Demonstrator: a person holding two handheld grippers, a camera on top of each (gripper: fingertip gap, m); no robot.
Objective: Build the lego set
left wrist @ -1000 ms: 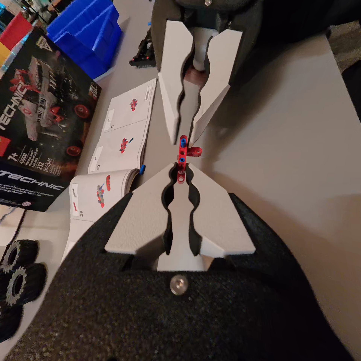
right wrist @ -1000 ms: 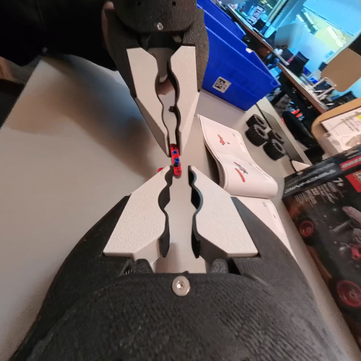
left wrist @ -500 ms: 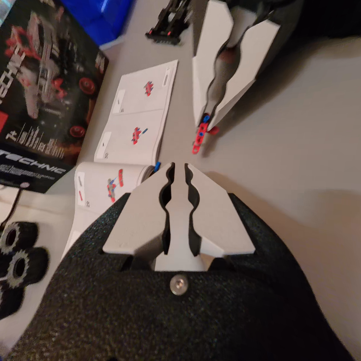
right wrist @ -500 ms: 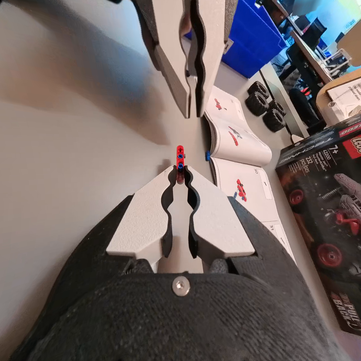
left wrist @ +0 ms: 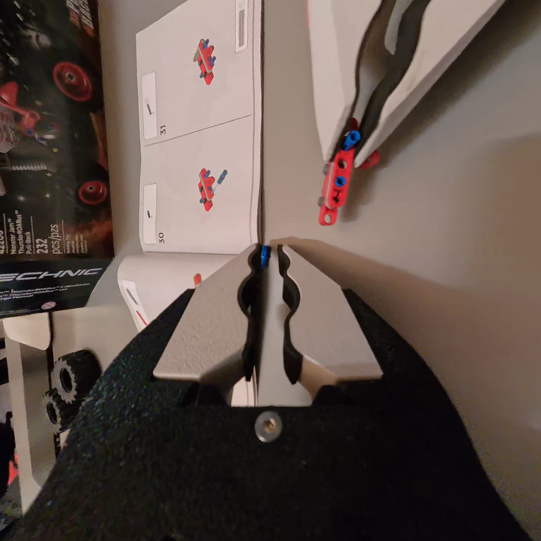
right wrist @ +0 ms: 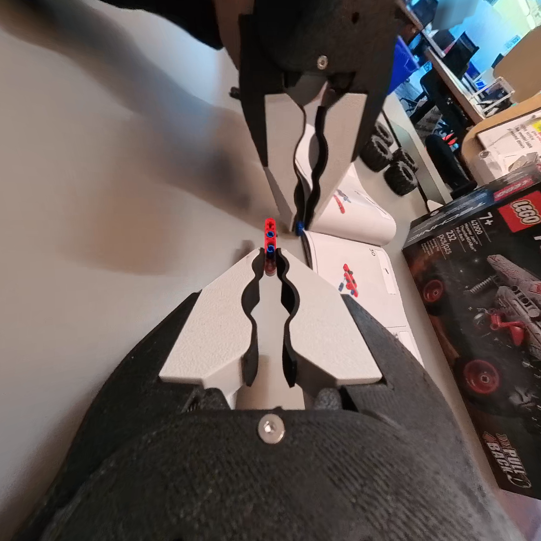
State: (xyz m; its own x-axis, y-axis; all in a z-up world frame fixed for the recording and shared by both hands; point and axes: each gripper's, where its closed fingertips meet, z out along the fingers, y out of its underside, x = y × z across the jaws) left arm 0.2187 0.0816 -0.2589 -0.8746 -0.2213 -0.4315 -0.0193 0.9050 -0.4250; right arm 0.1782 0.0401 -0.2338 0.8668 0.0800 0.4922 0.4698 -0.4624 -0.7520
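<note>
A small red beam assembly with blue pins (right wrist: pixel 270 234) sticks out of my right gripper (right wrist: pixel 269 253), which is shut on it just above the grey table (right wrist: pixel 117 292). It also shows in the left wrist view (left wrist: pixel 336 187), held by the right gripper (left wrist: pixel 344 155). A loose blue pin (left wrist: pixel 265 256) lies on the table at the edge of the open instruction booklet (left wrist: pixel 199 131). My left gripper (left wrist: pixel 268 248) straddles this pin with its jaws a little apart. From the right wrist view the left gripper (right wrist: pixel 301 229) points down at the pin (right wrist: pixel 298 227).
The dark set box (left wrist: pixel 52 146) lies beyond the booklet, and also shows at the right (right wrist: pixel 483 292). Black tyres (left wrist: pixel 67 377) sit near the table edge, behind the booklet in the right wrist view (right wrist: pixel 392 164). A cluttered desk stands beyond the table.
My left gripper let go of the red assembly as the right one shut on it. The left then moved over to the blue pin by the booklet.
</note>
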